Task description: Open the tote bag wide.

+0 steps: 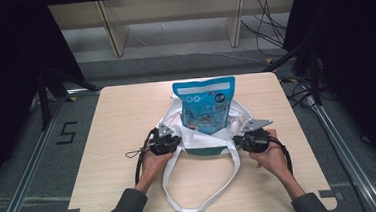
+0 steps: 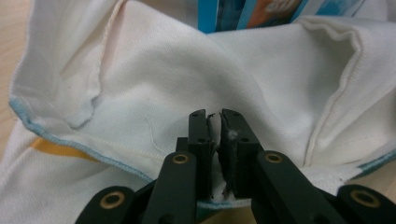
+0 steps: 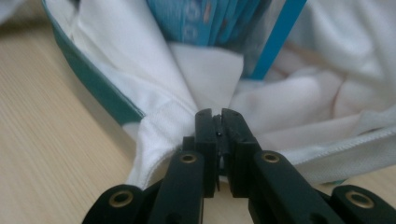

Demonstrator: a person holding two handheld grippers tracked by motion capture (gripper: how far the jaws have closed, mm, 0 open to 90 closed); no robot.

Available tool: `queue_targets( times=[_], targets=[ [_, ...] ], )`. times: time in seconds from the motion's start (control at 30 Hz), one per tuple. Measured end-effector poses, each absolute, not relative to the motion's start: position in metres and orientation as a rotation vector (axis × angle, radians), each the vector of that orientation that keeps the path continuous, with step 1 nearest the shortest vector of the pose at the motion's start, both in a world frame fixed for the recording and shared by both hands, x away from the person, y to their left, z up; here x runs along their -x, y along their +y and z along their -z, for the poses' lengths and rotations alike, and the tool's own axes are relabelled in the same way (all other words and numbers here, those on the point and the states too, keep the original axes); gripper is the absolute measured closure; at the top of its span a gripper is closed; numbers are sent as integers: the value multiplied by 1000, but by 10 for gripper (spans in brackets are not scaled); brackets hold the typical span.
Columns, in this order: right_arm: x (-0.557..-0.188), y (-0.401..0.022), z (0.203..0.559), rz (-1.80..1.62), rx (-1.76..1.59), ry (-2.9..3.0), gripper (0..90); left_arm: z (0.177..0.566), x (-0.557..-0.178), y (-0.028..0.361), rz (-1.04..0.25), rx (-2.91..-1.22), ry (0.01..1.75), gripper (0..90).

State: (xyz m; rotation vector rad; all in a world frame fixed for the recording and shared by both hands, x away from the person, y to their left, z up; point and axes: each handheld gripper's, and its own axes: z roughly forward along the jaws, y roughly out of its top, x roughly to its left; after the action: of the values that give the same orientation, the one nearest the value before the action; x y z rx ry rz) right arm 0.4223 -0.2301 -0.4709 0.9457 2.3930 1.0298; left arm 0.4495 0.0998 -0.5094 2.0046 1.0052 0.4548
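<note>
A white tote bag (image 1: pixel 205 137) lies in the middle of the worktop (image 1: pixel 112 131), mouth toward the person, with a blue snack pouch (image 1: pixel 205 105) standing partly inside it, its top half rising above the bag's far edge. The bag's long handle (image 1: pixel 201 185) loops loose on the worktop on the person's side of the bag.

The left tool (image 1: pixel 171 143) is clamped on the bag's rim at the bag's left side; the right tool (image 1: pixel 242 140) is clamped on the rim at the bag's right side. Judging by this, the pouch is already loaded, at least in part, and what remains seems to be working the fabric up around it or lifting the bag.

The high view gives the whole layout: both hands flanking the bag, the pouch between them. It cannot show the grip itself. The left gripper view does: a fold of white cloth (image 2: pixel 215 128) pinched between the jaws, with the bag's blue-stitched edge (image 2: pixel 70 144) beside it. The right gripper view shows its jaws pressed together on a gathered pleat (image 3: pixel 205 81), the pouch's blue bottom just beyond that pleat, and the bag's teal trim (image 3: pixel 93 84).
</note>
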Motion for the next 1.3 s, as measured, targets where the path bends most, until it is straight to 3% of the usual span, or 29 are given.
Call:
queue_targets(
  times=[0.2, 0.5, 0.87, 1.3],
  targets=[
    [-416, -236, 453, -1100, -939, 2336, 844, 494, -440, 100, -483, -1998, 944, 783],
    [-411, -239, 440, -1129, -920, 2300, 789, 477, -425, 101, -399, -1955, 906, 725],
    [-402, -248, 433, -1148, -971, 2276, 625, 467, -403, 108, -309, -1948, 897, 476],
    [-392, -249, 435, -1167, -1020, 2275, 457, 467, -376, 117, -296, -1949, 894, 346]
  ],
)
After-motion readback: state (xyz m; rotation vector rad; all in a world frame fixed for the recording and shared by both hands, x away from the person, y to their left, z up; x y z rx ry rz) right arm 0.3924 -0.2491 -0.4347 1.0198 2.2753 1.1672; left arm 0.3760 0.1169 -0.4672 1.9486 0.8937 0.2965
